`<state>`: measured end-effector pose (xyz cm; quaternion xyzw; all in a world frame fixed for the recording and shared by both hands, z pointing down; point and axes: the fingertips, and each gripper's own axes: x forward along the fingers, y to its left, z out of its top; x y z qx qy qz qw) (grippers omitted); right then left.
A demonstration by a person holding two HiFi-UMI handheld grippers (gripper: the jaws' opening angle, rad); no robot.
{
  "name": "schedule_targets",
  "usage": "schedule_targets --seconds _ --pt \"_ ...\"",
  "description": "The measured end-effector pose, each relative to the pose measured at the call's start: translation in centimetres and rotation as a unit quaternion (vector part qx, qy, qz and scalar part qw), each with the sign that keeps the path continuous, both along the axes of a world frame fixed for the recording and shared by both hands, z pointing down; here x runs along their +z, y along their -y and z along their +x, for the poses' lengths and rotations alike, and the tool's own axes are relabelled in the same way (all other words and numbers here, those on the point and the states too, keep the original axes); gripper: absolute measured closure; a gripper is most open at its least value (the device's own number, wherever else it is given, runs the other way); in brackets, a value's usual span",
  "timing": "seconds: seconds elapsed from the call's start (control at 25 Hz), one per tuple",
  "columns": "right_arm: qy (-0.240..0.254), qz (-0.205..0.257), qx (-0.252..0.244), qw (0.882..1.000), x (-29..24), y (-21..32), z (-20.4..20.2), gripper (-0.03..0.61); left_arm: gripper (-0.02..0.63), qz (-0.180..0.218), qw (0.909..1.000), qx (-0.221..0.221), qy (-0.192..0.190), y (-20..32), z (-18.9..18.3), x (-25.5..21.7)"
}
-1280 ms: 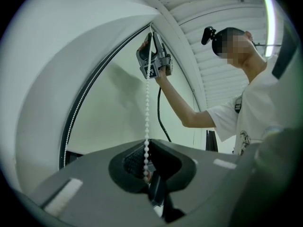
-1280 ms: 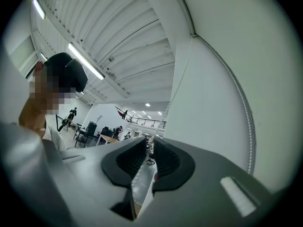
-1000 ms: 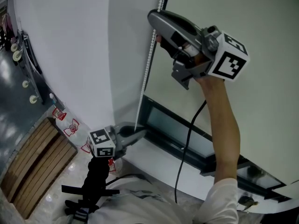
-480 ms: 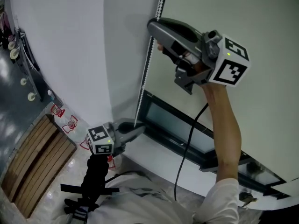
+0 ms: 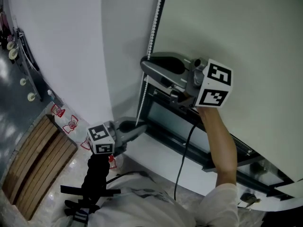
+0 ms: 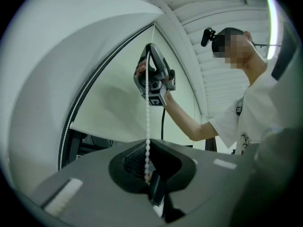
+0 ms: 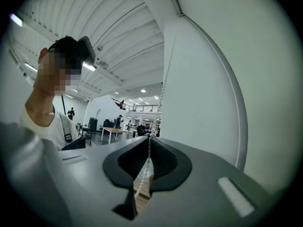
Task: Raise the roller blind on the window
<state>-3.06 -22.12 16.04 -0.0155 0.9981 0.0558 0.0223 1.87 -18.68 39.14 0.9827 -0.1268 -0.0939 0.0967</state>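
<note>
1. Right gripper point(image 5: 144, 66) jaws pinch the bead chain point(image 5: 152, 32), left of the roller blind point(image 5: 227, 32).
2. Left gripper point(image 5: 142, 128) jaws pinch same chain lower down.
3. Chain runs vertical; likely pull straight down.

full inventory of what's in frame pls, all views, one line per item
roller blind: one, pale green-white, covers most of the window
bead chain: one, white, hangs along the blind's left edge
window: one, dark frame, strip showing below the blind
sill: one, white, under the window
wall: white, left of the window
slatted wooden platform: one, brown, on the floor at lower left
cable: one, black, hangs in front of the sill
right gripper: grey, higher on the bead chain, fingers shut on it
left gripper: grey, lower on the bead chain, fingers shut on it
person's right arm: bare, white sleeve at the shoulder
</note>
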Motion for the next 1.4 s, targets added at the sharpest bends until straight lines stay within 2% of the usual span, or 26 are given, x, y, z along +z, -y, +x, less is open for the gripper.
schedule_targets --seconds 0.32,0.48,0.64,0.8,0.92,1.04,1.12,1.2,1.4 --pt "-0.043 -0.065 -0.011 0.997 9.6 -0.7 -0.7 0.565 0.615 -0.001 1.0 -0.001 0.002 -0.1 0.1 -0.1" --pt "-0.052 -0.087 -0.021 0.995 12.0 -1.5 -0.9 0.565 0.615 -0.004 1.0 -0.002 0.005 -0.1 0.0 0.1" --pt "-0.081 -0.096 -0.025 0.992 14.8 -2.3 -1.2 0.563 0.615 -0.004 1.0 -0.003 0.006 -0.1 -0.1 0.1" --pt "-0.086 -0.127 -0.03 0.988 17.5 -2.6 -0.9 0.564 0.615 -0.005 0.9999 -0.002 0.01 0.0 0.1 0.1" --pt "-0.065 -0.132 -0.037 0.988 17.0 -2.8 -0.6 0.561 0.615 -0.002 1.0 0.0 0.006 -0.3 0.0 -0.1" --pt "-0.063 -0.108 -0.03 0.992 16.6 -2.5 -0.6 0.556 0.615 -0.001 1.0 -0.001 0.006 -0.3 -0.1 -0.1" --pt "-0.054 -0.107 -0.035 0.992 15.9 -2.2 -0.6 0.506 0.615 0.0 1.0 -0.001 0.006 -0.3 -0.2 -0.1" --pt "-0.032 -0.105 -0.04 0.993 14.1 -1.7 -0.4 0.482 0.615 0.002 1.0 -0.001 0.006 -0.3 -0.1 -0.1" --pt "0.01 -0.072 -0.034 0.997 8.4 0.1 0.3 0.482 0.615 0.004 1.0 -0.003 0.006 -0.1 -0.2 -0.2"
